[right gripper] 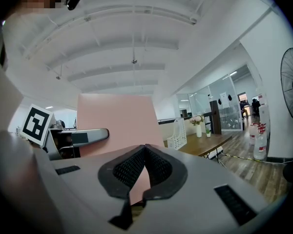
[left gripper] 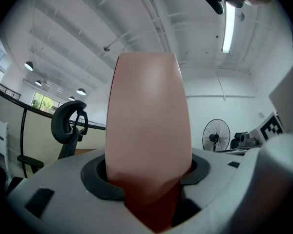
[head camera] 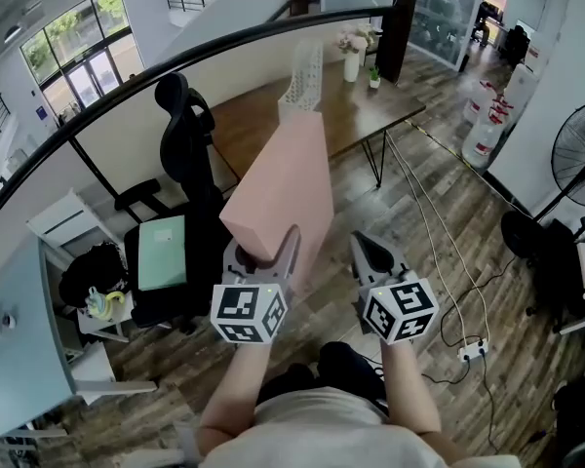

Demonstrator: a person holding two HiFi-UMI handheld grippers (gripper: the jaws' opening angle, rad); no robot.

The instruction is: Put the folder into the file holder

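While my left gripper (head camera: 261,253) grips the pink folder (head camera: 283,188), which tilts up toward 12 o'clock, my right gripper (head camera: 372,257) at its 3 o'clock is clenched, empty. At 12 o'clock the white file holder (head camera: 303,76) stands on the table (head camera: 258,120).

Matt pink folder (head camera: 285,195); smooth wooden table (head camera: 356,115); wood-plank floor (head camera: 439,261).

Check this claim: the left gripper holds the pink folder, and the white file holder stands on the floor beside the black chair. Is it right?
Not quite. The left gripper does hold the pink folder, but the white file holder stands on the wooden table, not on the floor beside the black chair. The head view shows it.
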